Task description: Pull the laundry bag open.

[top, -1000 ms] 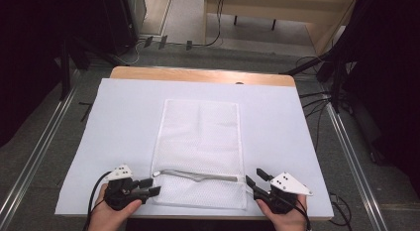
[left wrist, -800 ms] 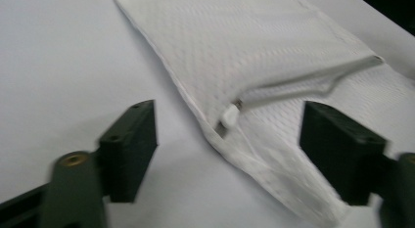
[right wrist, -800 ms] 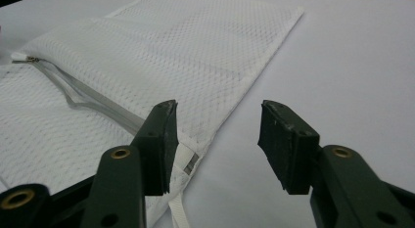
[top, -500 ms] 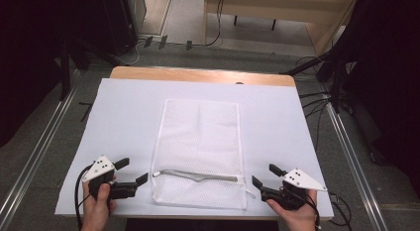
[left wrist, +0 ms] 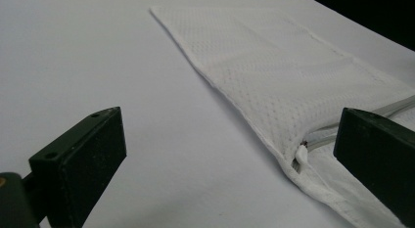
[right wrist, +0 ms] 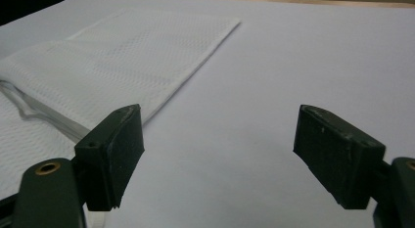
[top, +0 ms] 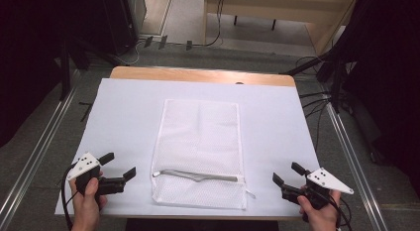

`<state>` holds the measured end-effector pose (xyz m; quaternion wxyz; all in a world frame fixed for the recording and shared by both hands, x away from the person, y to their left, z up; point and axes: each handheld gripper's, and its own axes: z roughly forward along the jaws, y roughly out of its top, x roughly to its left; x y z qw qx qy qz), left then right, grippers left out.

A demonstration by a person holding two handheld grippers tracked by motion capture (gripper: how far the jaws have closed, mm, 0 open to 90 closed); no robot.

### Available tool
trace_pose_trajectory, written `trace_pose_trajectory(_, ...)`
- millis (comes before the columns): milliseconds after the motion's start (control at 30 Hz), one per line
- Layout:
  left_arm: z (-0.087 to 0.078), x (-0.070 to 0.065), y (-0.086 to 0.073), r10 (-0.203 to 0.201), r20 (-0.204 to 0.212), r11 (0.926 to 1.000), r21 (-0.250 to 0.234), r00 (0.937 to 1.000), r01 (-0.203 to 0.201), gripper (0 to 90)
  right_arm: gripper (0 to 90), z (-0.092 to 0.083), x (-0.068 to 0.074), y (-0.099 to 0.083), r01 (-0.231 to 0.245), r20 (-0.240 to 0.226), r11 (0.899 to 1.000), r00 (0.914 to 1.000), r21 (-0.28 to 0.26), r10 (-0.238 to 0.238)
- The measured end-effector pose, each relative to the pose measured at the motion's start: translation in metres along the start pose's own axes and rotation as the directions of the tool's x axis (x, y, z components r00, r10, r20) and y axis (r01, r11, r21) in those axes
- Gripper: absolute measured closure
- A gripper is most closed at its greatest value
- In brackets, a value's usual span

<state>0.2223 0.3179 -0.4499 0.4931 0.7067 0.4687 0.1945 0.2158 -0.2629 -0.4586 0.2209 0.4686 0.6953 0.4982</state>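
Observation:
A white mesh zip bag (top: 200, 142) lies flat on the white sheet (top: 124, 117), with its grey zipper (top: 198, 176) running across near the front end. My left gripper (top: 119, 165) is at the front left, a short way off the bag's left edge. Its jaws have just been opening and hold nothing. My right gripper (top: 287, 173) is at the front right, apart from the bag, and its jaws have also just been opening on nothing. The left gripper (left wrist: 230, 154) view has the bag (left wrist: 274, 76) and zipper end (left wrist: 323, 137) ahead to the right. The right gripper (right wrist: 220, 149) view has the bag (right wrist: 122, 57) to the left.
The sheet covers a wooden table (top: 198, 75). Metal rails (top: 346, 142) run along the floor on both sides. Cables and dark stands (top: 327, 72) crowd the floor at the right, and wooden furniture (top: 277, 8) stands at the back.
Both grippers have drawn outward from the bag's front corners, the left one leftward and the right one rightward, with jaws spread wider. The bag lies still.

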Motion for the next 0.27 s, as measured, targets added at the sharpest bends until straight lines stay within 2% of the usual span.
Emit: trace_pose_trajectory(267,0.0040,-0.0001,-0.0008,0.019,-0.014,0.9995,0.027,0.9997,-0.018,0.0,19.7,0.0003,-0.0059,-0.0022,-0.007,0.021,1.000,0.9998,0.011,0.007)
